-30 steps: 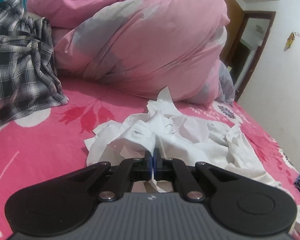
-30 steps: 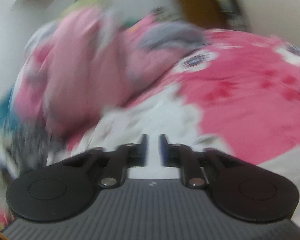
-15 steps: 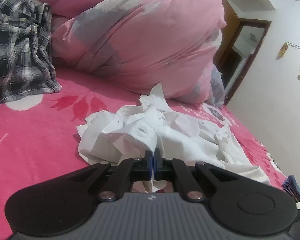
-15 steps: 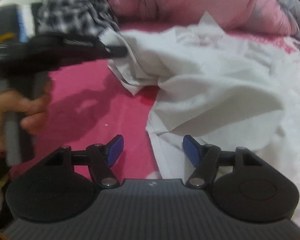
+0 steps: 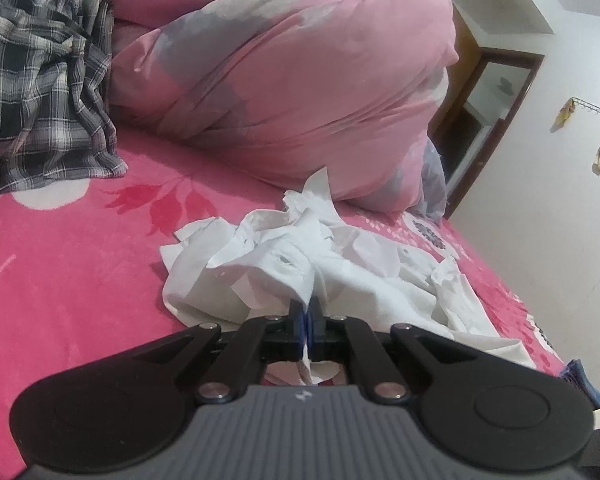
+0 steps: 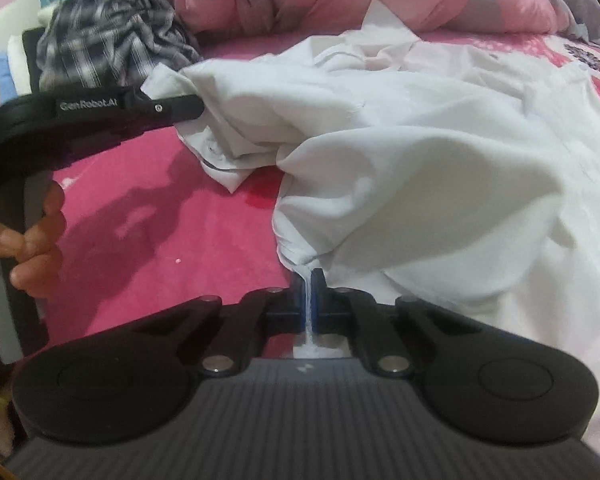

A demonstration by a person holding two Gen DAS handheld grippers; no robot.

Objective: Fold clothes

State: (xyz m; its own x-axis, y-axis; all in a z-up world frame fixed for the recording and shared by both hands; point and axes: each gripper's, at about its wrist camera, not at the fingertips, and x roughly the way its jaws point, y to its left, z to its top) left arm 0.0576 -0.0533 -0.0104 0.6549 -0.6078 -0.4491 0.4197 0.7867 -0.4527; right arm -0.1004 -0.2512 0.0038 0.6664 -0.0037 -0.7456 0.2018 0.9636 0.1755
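A crumpled white shirt [image 5: 340,264] lies on the pink floral bedspread [image 5: 60,280]. My left gripper [image 5: 308,312] is shut on a bunched edge of it, with cloth squeezed between the blue pads. In the right wrist view the same white shirt [image 6: 440,152] spreads across the bed, and my right gripper [image 6: 310,280] is shut on a gathered fold at its near edge. The left gripper [image 6: 196,106] also shows there at the left, lifting a corner of the shirt, with a hand [image 6: 36,240] on its handle.
A big pink and grey duvet [image 5: 292,72] is heaped at the back of the bed. A dark plaid garment [image 5: 40,88] is piled at the far left. A doorway [image 5: 488,120] and white wall stand to the right, past the bed's edge.
My right gripper swung round to the shirt, opened wide, then shut on a fold at its near edge. My left gripper stayed shut on the shirt and shifted slightly.
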